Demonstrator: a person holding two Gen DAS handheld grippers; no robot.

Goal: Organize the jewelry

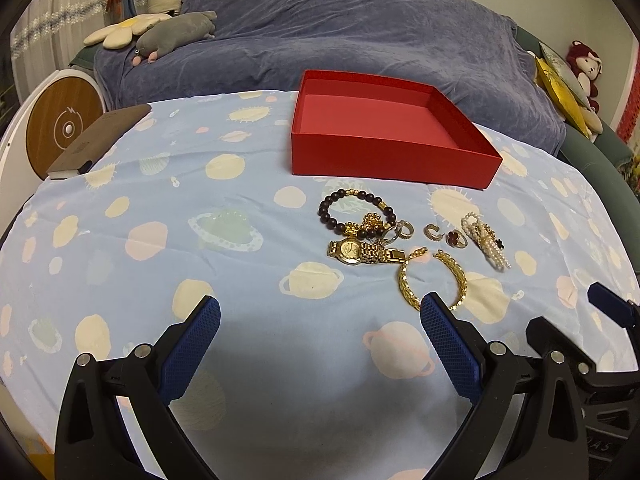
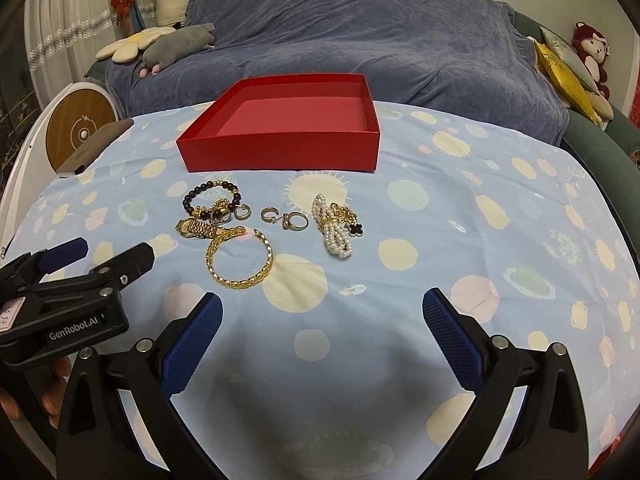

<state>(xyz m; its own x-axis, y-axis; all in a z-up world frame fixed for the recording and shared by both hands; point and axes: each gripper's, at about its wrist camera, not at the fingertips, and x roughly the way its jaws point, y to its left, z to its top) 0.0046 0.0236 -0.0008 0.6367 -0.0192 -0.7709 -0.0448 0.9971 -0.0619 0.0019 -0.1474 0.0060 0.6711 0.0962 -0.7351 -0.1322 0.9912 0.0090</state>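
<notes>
An empty red box (image 1: 384, 152) (image 2: 280, 148) stands on the planet-print cloth. In front of it lies the jewelry: a dark bead bracelet (image 1: 352, 210) (image 2: 212, 196), a gold watch (image 1: 360, 251) (image 2: 200, 228), a gold chain bangle (image 1: 432, 280) (image 2: 240, 260), small rings (image 1: 456, 238) (image 2: 298, 221) and a pearl bracelet (image 1: 486, 244) (image 2: 336, 232). My left gripper (image 1: 320, 316) is open and empty, just short of the bangle. My right gripper (image 2: 322, 312) is open and empty, in front of the pearls.
A brown pad (image 1: 100, 140) lies at the table's far left edge, beside a round white device (image 1: 60, 124). A blue-covered sofa (image 1: 360, 32) with plush toys stands behind the table. The other gripper shows at the right edge of the left wrist view (image 1: 580, 344).
</notes>
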